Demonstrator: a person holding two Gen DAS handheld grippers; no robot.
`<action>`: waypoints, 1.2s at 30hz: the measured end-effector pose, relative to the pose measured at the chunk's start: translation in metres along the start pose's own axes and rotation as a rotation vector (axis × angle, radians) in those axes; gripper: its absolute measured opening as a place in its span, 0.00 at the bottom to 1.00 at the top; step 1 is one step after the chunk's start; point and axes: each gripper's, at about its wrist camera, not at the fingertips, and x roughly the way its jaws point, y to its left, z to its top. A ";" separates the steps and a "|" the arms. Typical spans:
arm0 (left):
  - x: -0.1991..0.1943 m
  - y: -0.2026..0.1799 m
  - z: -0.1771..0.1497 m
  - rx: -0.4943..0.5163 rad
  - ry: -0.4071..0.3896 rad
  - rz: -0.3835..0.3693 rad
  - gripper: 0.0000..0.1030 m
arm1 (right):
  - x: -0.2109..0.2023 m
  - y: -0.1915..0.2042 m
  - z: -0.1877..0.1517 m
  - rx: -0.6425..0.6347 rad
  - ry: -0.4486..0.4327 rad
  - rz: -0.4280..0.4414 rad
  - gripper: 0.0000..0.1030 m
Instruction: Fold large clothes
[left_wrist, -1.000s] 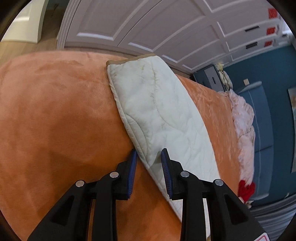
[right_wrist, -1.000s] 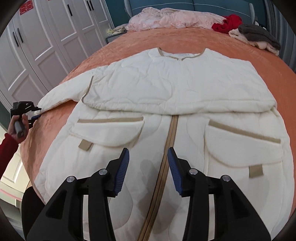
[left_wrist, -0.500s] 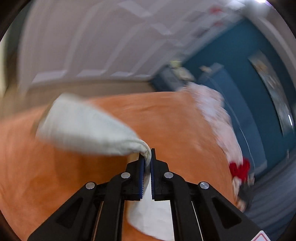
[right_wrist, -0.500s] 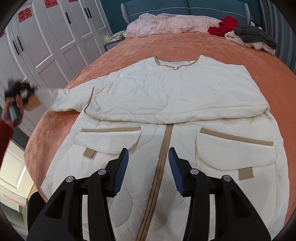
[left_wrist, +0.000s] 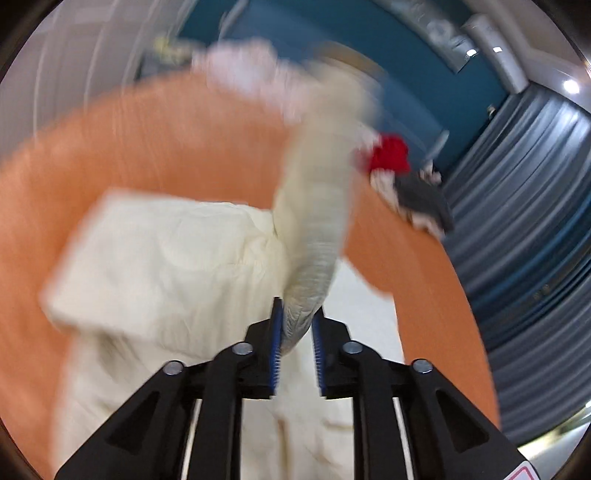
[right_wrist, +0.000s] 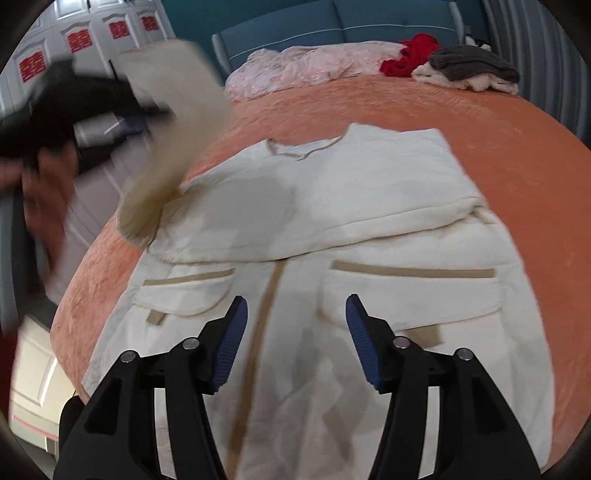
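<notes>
A cream quilted jacket (right_wrist: 325, 206) with tan trim lies front-up on the orange bed (right_wrist: 517, 147); its right sleeve is folded across the chest. My left gripper (left_wrist: 297, 325) is shut on the jacket's left sleeve (left_wrist: 317, 206) and holds it lifted above the jacket body (left_wrist: 166, 258). In the right wrist view that raised sleeve (right_wrist: 173, 122) hangs blurred at the upper left, with the left gripper (right_wrist: 74, 103) beside it. My right gripper (right_wrist: 295, 336) is open and empty, hovering over the jacket's lower front near the zip (right_wrist: 266, 302).
A pink garment (right_wrist: 295, 70), a red one (right_wrist: 410, 55) and a grey-and-white pile (right_wrist: 472, 70) lie at the bed's far end by the blue headboard (right_wrist: 332, 26). White wardrobe doors (right_wrist: 55, 55) stand to the left. Grey curtains (left_wrist: 535, 258) hang on the right.
My left gripper closed on the sleeve, lifted it off the bed and swung it up and over toward the jacket body. My right gripper opened wider and stayed over the lower front.
</notes>
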 end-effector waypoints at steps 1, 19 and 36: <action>0.011 0.003 -0.014 -0.042 0.034 -0.015 0.18 | -0.001 -0.005 0.001 0.004 -0.002 -0.005 0.52; -0.023 0.193 -0.030 -0.653 -0.087 -0.036 0.18 | 0.062 -0.083 0.071 0.340 -0.011 0.055 0.62; -0.034 0.228 -0.051 -0.843 -0.105 -0.066 0.18 | 0.099 -0.071 0.074 0.368 0.058 0.087 0.63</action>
